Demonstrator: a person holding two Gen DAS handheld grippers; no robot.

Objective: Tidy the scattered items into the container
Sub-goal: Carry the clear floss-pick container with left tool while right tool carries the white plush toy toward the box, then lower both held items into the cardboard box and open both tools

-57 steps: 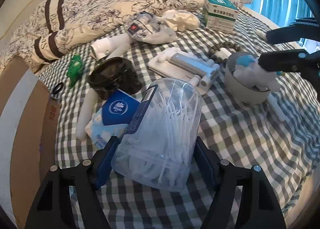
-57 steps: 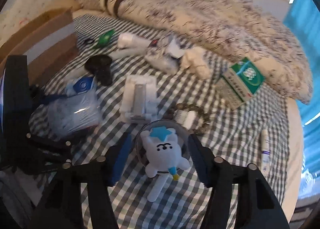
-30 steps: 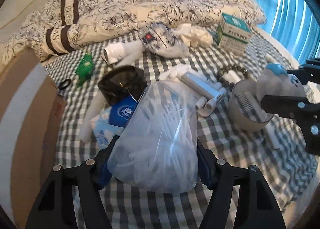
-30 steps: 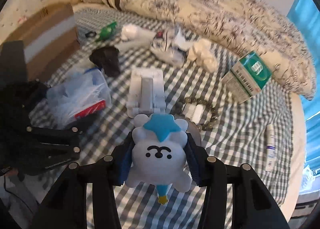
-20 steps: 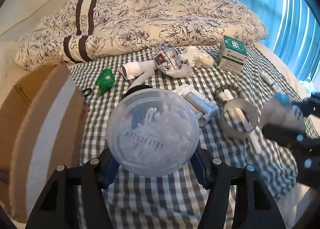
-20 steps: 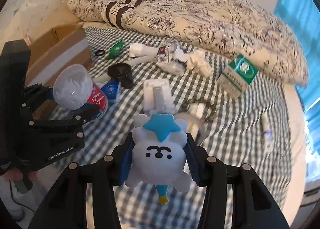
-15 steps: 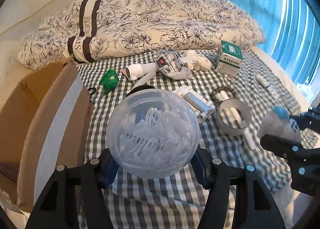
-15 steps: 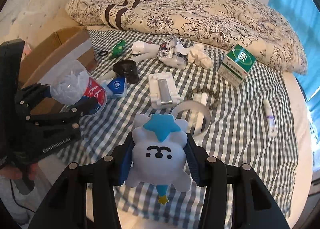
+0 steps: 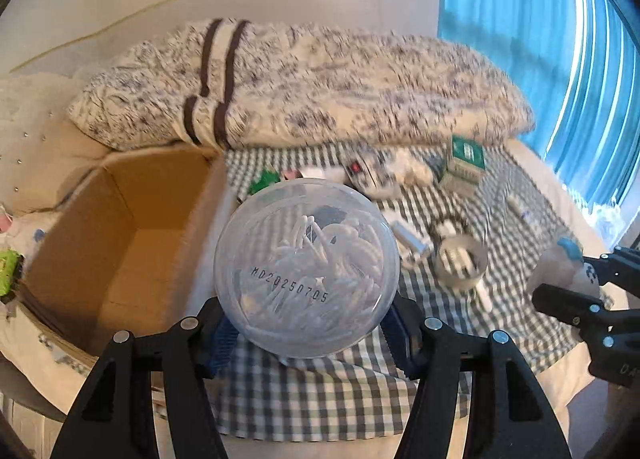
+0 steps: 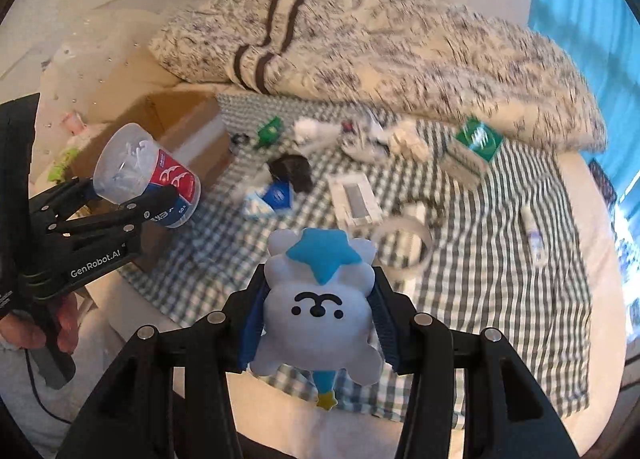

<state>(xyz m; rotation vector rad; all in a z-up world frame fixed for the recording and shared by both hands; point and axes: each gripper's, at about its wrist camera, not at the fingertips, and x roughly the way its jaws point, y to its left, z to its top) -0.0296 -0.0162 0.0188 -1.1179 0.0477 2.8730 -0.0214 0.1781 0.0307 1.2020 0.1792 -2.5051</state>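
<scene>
Left wrist view: left gripper (image 9: 308, 323) clamped on clear tub of cotton swabs (image 9: 307, 267), fingers narrow against its sides, round base turned to camera (date code readable). Held lifted, just right of cardboard box (image 9: 120, 235) and a little nearer the camera, not yet over the opening. Box open-topped, sitting at the checked bedsheet (image 9: 328, 387) edge, its inside bare as far as visible. Probably raised this high to clear the box wall before the drop. Far right of box: right gripper (image 9: 576, 279), seen side-on, w/ pale plush between its fingers. Loose stuff on sheet right of box: green-and-white carton (image 9: 464, 163), tape roll (image 9: 460, 263), other bits too blurred to name.

Right wrist view: right gripper (image 10: 318, 311) pinching plush toy (image 10: 318, 303) at the body, fingers narrow round it, face up toward camera. Held well right of box (image 10: 180, 131), over the sheet's near edge, likely waiting its turn. Left gripper (image 10: 132, 199) w/ swab tub (image 10: 148, 175) in front of box, tub tilted, a hand (image 10: 44, 323) on its handle. Next, by guess: tub goes in first, plush after.
</scene>
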